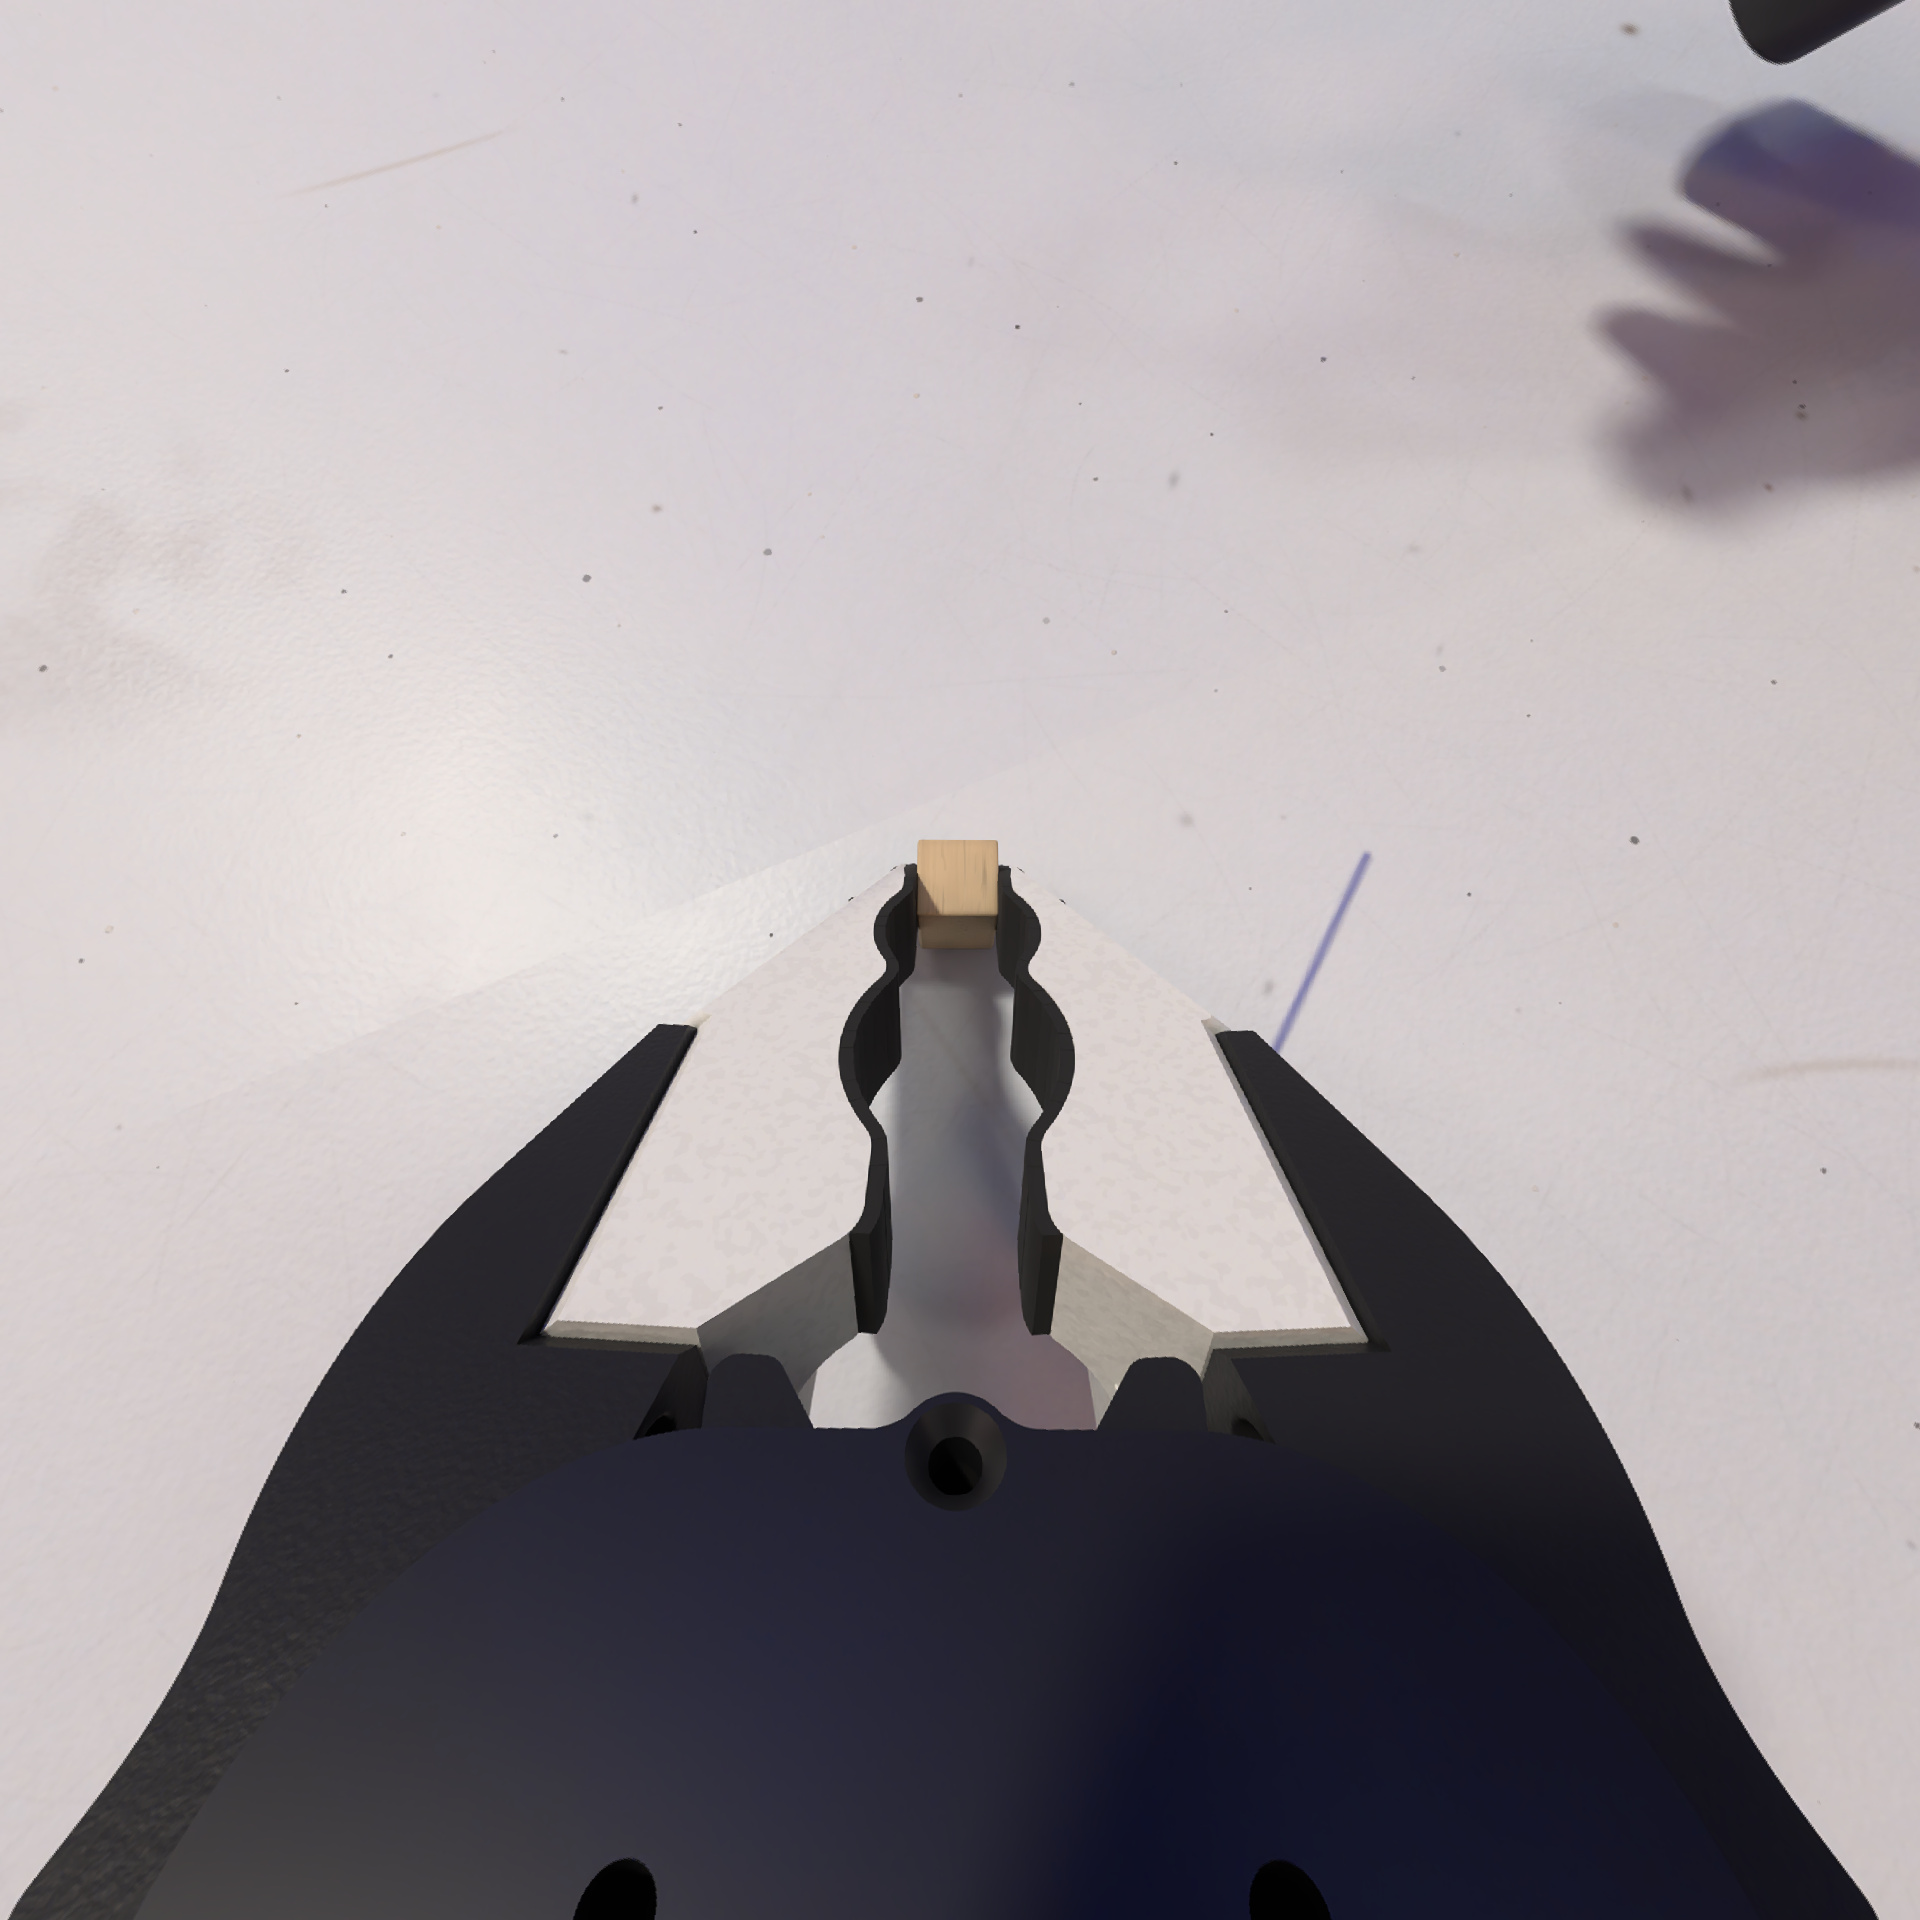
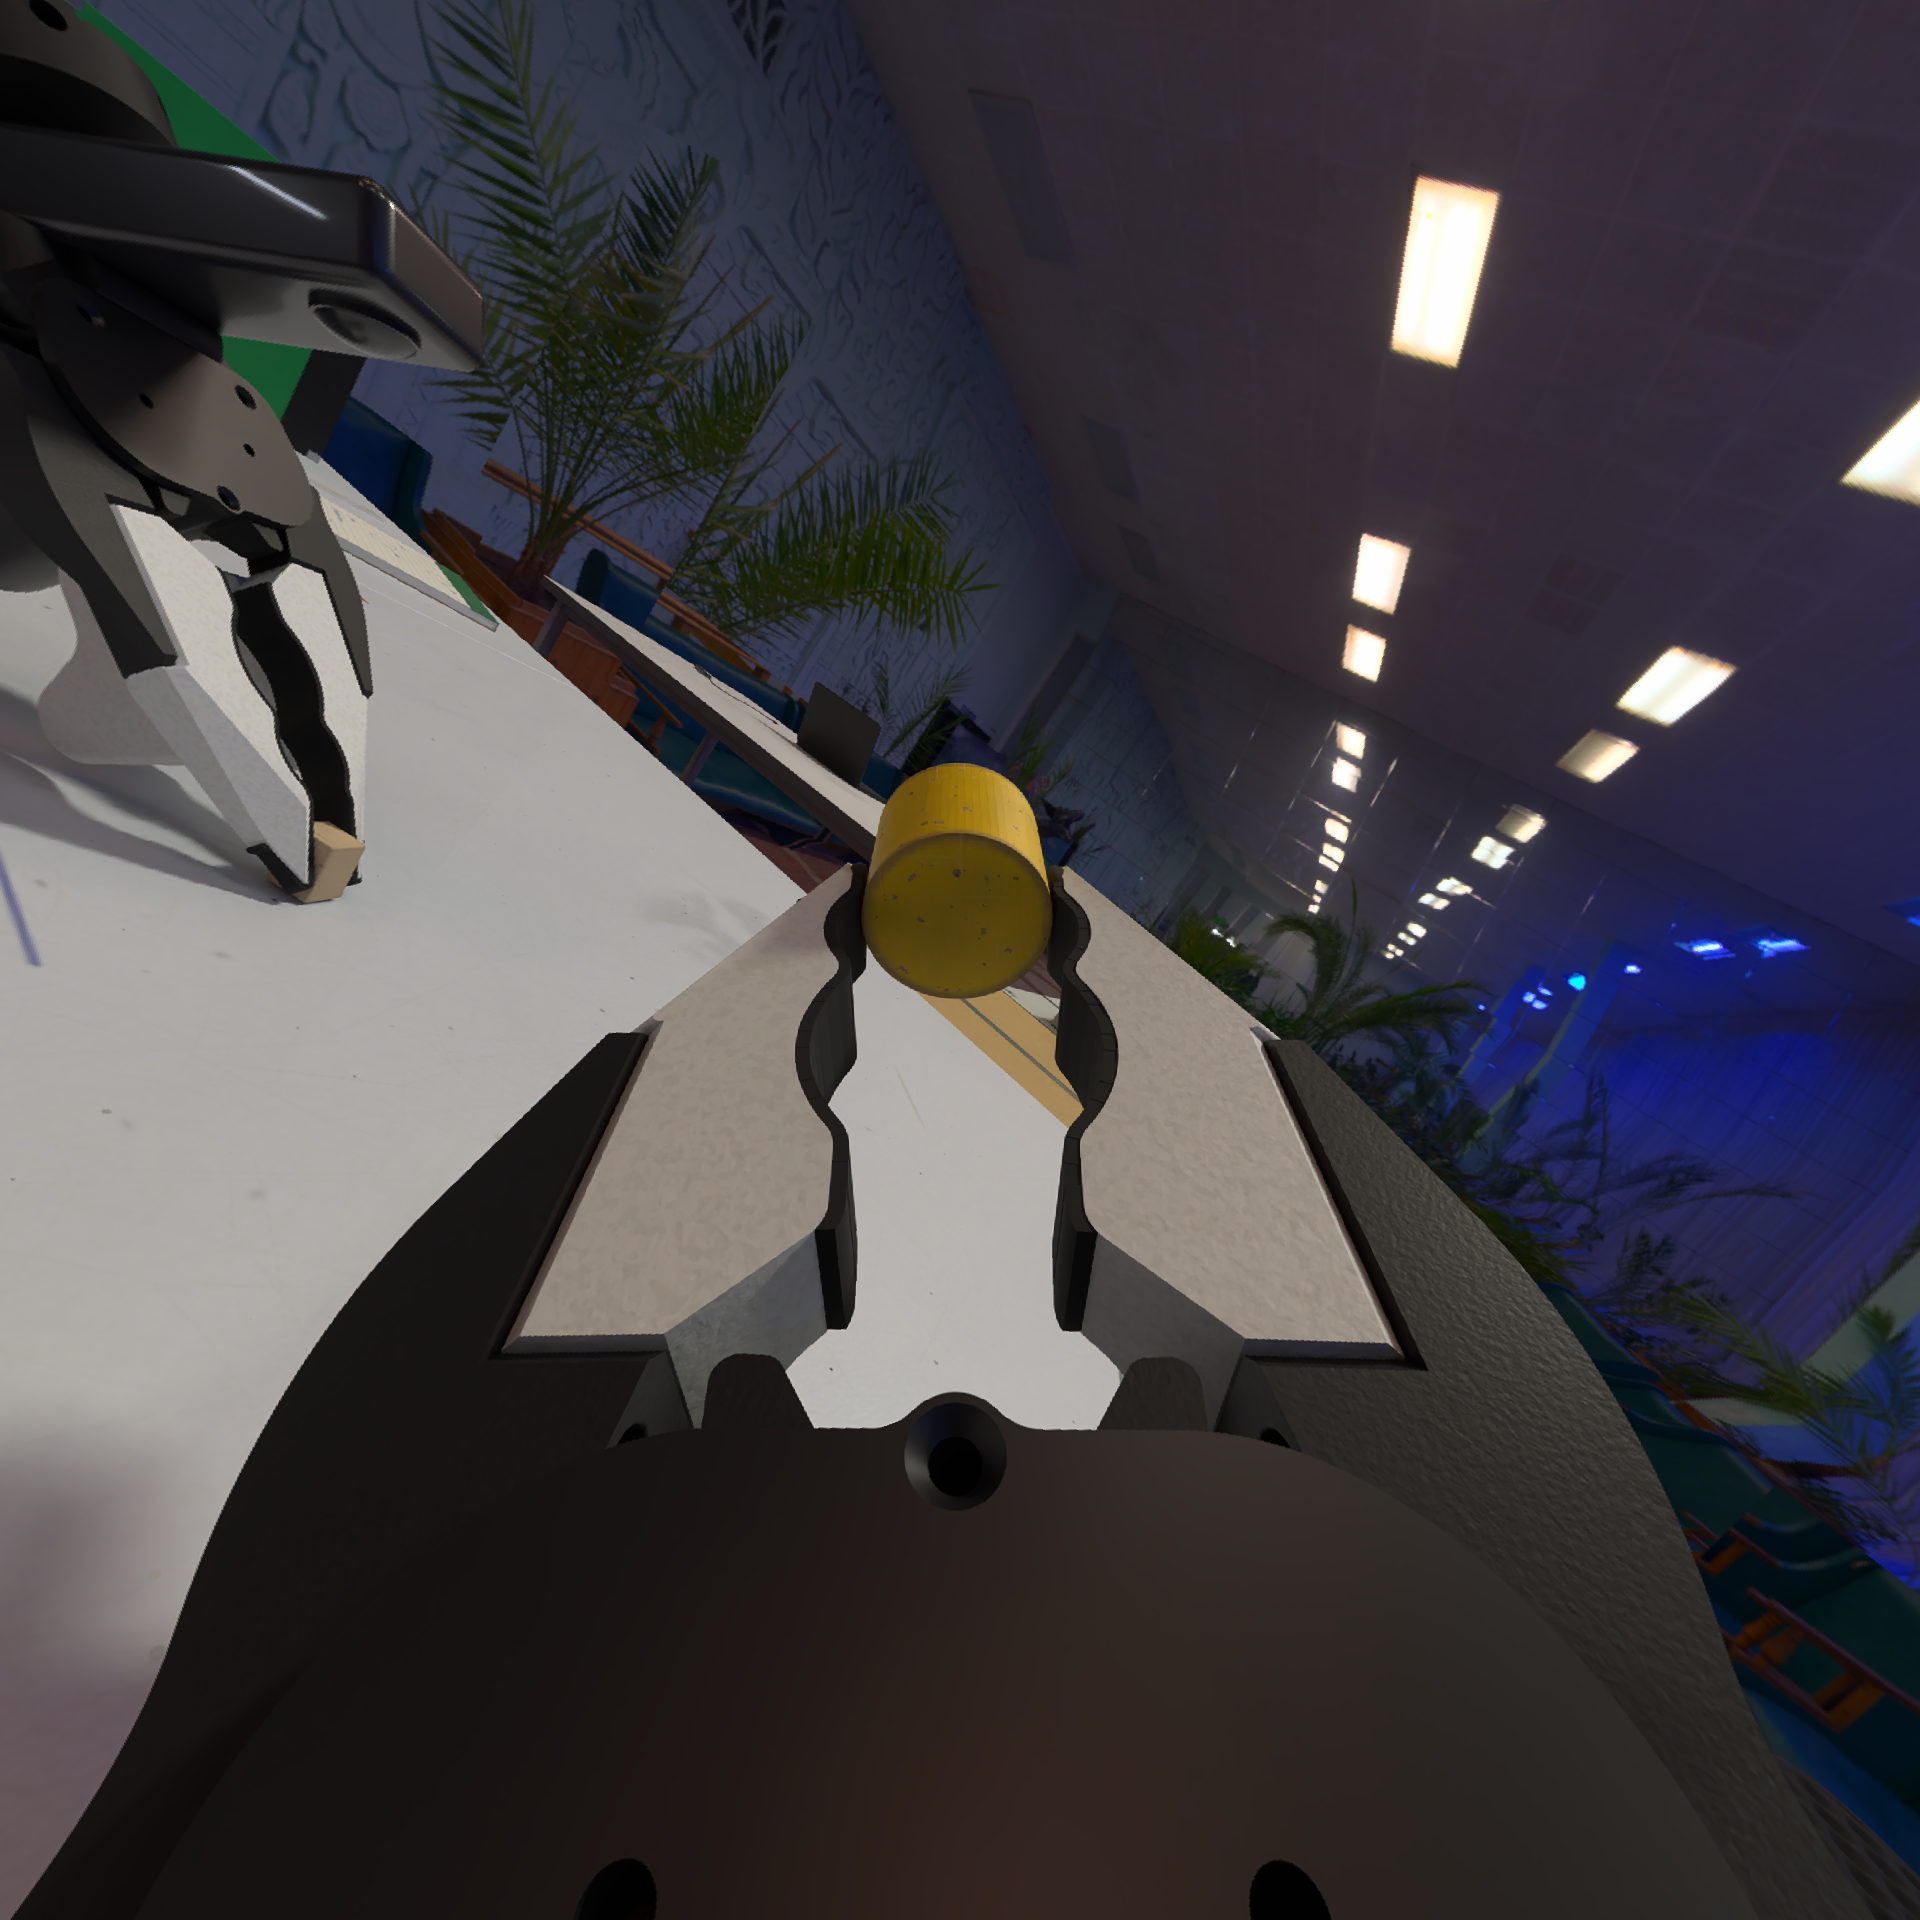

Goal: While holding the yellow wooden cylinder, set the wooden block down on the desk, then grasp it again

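Note:
A small light wooden block (image 1: 957, 878) sits between the fingertips of my left gripper (image 1: 957, 920), which is shut on it. In the right wrist view the left gripper (image 2: 307, 868) points down at the white desk (image 2: 468, 1039), and the block (image 2: 338, 862) is at the desk surface, seemingly touching it. My right gripper (image 2: 956, 925) is shut on the yellow wooden cylinder (image 2: 956, 894), which lies crosswise in the fingertips with its flat end facing the camera, held above the desk near its edge.
The desk (image 1: 623, 520) is white and speckled, with a thin blue line (image 1: 1320, 956) right of the block. The right gripper's shadow (image 1: 1766, 343) falls at the upper right. The desk's edge (image 2: 727, 810) runs diagonally, with palms and a dim room beyond.

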### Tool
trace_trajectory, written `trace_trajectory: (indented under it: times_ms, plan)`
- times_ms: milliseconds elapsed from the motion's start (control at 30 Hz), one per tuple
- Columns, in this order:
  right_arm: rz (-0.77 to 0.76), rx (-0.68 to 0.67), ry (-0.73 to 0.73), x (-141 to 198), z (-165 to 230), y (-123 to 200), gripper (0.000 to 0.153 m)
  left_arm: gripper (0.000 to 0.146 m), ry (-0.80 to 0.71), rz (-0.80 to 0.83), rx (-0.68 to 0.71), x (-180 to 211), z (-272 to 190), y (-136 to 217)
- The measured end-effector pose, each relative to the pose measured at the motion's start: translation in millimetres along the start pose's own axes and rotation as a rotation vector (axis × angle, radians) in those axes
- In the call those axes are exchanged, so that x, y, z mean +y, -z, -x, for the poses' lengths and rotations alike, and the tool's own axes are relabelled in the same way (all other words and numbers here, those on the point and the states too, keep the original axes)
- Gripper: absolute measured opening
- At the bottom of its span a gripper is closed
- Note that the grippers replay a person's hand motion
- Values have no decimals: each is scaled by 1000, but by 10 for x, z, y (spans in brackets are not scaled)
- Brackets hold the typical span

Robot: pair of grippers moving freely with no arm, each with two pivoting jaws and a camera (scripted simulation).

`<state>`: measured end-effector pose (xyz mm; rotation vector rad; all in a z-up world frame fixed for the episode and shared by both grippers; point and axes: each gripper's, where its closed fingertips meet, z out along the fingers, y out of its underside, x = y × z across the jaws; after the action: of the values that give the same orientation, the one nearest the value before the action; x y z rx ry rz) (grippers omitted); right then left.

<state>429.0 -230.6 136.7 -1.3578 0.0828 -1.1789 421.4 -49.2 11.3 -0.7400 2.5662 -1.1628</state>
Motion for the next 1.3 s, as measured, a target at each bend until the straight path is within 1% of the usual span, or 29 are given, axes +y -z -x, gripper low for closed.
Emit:
trace_trajectory:
  times_ms: [267,333,467,533,600,800,900,1100,1300]
  plan:
    - [4,-9,0,7,20,-8,34,14,-11,0,26,1,-39,2]
    - [4,-11,1,8,24,-10,34,14,-37,-4,38,-4,-75,7]
    - [5,-13,2,11,29,-13,34,14,-143,-64,35,-65,-176,60]
    - [4,-11,3,9,27,-13,34,14,-195,-108,49,-119,-287,83]
    - [4,-8,3,8,21,-12,34,14,-224,-128,96,-166,-455,71]
    - [0,3,3,2,1,-6,34,14,-370,-76,153,-247,-945,-128]
    - [1,1,3,3,6,-7,34,14,-416,-62,189,-266,-1127,-191]
    - [3,-4,3,5,15,-7,34,14,-416,-28,242,-215,-1229,-248]
    - [4,-8,3,8,20,-6,34,14,-412,-32,242,-215,-1225,-245]
